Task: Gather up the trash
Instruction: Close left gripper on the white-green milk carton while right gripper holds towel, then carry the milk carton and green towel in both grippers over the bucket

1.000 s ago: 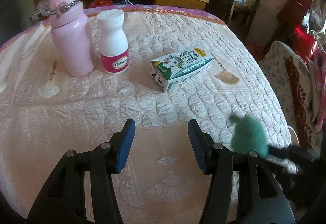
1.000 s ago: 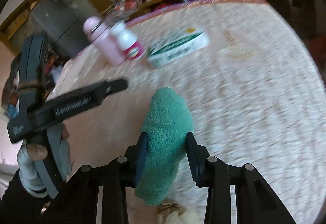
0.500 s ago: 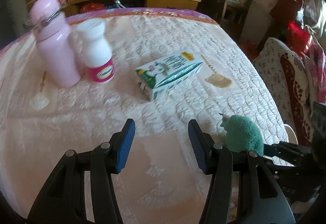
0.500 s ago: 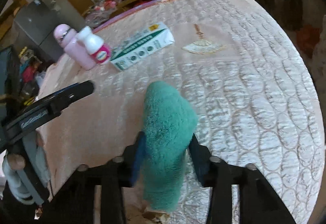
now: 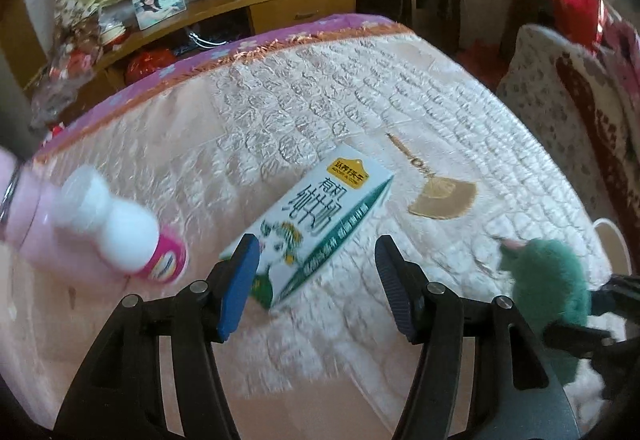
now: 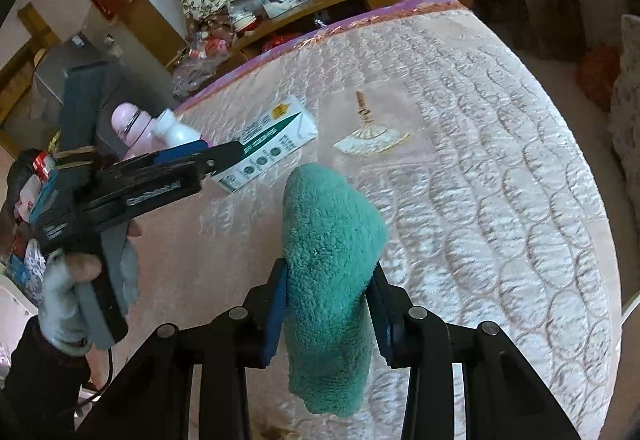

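Lying at frame centre on the quilted pink bed, the green-and-white milk carton, long axis running lower left to upper right, is framed just ahead of the left gripper, fingers apart, while the right gripper is clamped on a teal fluffy cloth.

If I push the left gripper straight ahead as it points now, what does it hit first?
Most likely the milk carton: it lies on the bedspread right between the open jaws of the left gripper. How much gap remains is hard to judge.
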A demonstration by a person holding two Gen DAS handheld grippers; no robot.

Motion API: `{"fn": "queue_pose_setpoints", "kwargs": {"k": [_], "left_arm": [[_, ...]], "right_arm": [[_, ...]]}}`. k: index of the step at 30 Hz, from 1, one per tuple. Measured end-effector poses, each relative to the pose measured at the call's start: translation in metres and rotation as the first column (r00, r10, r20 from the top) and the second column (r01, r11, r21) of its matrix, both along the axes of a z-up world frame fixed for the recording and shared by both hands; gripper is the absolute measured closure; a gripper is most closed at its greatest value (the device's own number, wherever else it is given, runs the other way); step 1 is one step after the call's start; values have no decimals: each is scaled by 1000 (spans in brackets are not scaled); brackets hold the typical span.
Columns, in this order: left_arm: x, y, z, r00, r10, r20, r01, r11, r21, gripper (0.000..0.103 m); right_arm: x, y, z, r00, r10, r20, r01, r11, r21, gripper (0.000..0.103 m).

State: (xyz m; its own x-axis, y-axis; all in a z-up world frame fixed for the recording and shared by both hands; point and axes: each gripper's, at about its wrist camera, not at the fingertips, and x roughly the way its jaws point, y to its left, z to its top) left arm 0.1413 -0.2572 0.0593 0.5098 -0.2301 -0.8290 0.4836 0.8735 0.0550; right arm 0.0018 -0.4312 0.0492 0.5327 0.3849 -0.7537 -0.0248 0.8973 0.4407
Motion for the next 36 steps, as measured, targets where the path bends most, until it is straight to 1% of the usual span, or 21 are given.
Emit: {"fn": "queue_pose_setpoints", "kwargs": {"k": [2, 4, 8, 10, 13, 15, 18, 20, 22, 23, 24, 25, 26, 27, 29, 30, 32, 36], "left_arm": [[6, -4, -6, 1000, -7, -10, 8, 1000, 23, 44], [11, -10, -10, 1000, -17, 9, 16, 999, 51, 43], [21, -13, -11, 1000, -14, 1, 14, 998, 56, 42], [29, -15, -12, 1000, -4, -11, 5, 999, 54, 39], [37, -24, -17, 1000, -2, -16, 4, 994, 111, 33], [40, -29, -21, 1000, -9, -15, 11, 988, 155, 32], [43, -30, -26, 999, -7, -31, 13, 984, 180, 27], [43, -31, -29, 999, -9, -33, 16, 980, 197, 27], [40, -33, -35, 1000, -12, -24, 17, 969, 246, 27], [37, -35, -40, 999, -16, -35, 25, 961, 274, 28], [35, -33, -39, 999, -19, -33, 26, 969, 247, 40], [34, -31, -39, 999, -14, -49, 25, 973, 229, 50], [32, -29, -37, 1000, -5, -28, 12, 971, 238, 52], [31, -27, -36, 999, -1, -39, 10, 973, 232, 52], [26, -21, -32, 998, -6, -69, 18, 983, 181, 52], [22, -20, -31, 997, -8, -74, 21, 985, 172, 52], [10, -15, -27, 997, -17, -76, 28, 987, 156, 52], [-20, 0, -19, 996, 0, -87, 12, 991, 133, 53]], "right_arm": [[1, -7, 0, 1000, -15, -1, 15, 1000, 7, 66], [5, -11, 0, 1000, -25, -3, 25, 1000, 9, 66], [10, -13, 1, 999, -33, -5, 33, 999, 2, 66], [10, -12, 2, 999, -32, -6, 33, 999, 3, 66], [10, -12, 1, 1000, -29, -10, 30, 1000, 5, 66], [10, -13, 1, 1000, -28, -10, 28, 1000, 6, 66], [11, -13, 0, 1000, -27, -11, 27, 1000, 5, 66], [13, -14, -2, 999, -29, -14, 29, 1000, 6, 66], [15, -14, -3, 999, -30, -19, 30, 1000, 7, 66], [15, -14, -4, 999, -29, -20, 29, 1000, 5, 66], [15, -14, -4, 999, -28, -20, 28, 1000, 3, 66], [15, -14, -4, 999, -29, -20, 29, 1000, 1, 66], [15, -13, -4, 999, -29, -16, 29, 1000, 1, 66], [15, -13, -3, 999, -30, -11, 30, 1000, 0, 66], [13, -12, -1, 1000, -29, -1, 29, 1000, -4, 66], [12, -10, 0, 1000, -25, 1, 25, 1000, -5, 66], [10, -7, 1, 1000, -13, 6, 13, 1000, -16, 66], [4, 5, 5, 1000, 9, 10, -9, 1000, -29, 66]]}}
